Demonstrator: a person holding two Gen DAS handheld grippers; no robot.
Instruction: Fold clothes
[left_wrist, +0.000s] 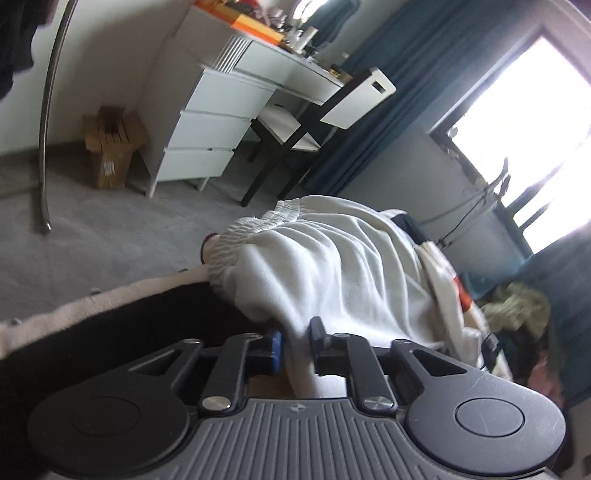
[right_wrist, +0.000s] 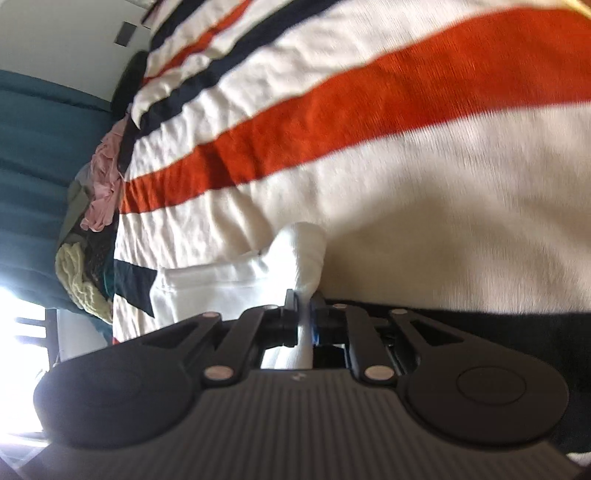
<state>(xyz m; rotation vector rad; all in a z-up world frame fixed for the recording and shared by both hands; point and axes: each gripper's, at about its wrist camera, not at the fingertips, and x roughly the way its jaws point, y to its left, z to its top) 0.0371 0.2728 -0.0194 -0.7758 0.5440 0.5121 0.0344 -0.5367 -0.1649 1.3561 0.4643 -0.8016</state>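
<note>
Both grippers are tilted pretty hard, so the whole room leans in each camera. The left gripper (left_wrist: 295, 332) has its 2 fingers pinched onto a fold of the white sweatpants (left_wrist: 332, 266), the cloth running right down between the blue pads. The right gripper (right_wrist: 303, 306) is the same deal: fingers squeezed tight on a bunched bit of the white sweatpants (right_wrist: 295, 254), with a strip of fabric passing through the gap toward the camera.

From the left wrist you get the elastic waistband (left_wrist: 251, 229) gathered up at the far end, the pants humped over the edge of a bed above a black cloth (left_wrist: 129, 325). Past that are grey carpet, a white drawer unit (left_wrist: 210, 125), a chair (left_wrist: 314, 122), a cardboard box (left_wrist: 110, 144) and teal curtains (left_wrist: 373, 110) by a bright window.

The right wrist shows none of that furniture. It's mostly the striped blanket (right_wrist: 369, 110), cream with orange and navy bands, the pants lying against it, plus a heap of other clothes (right_wrist: 92, 229) at the left, pink and pale yellow knit.
</note>
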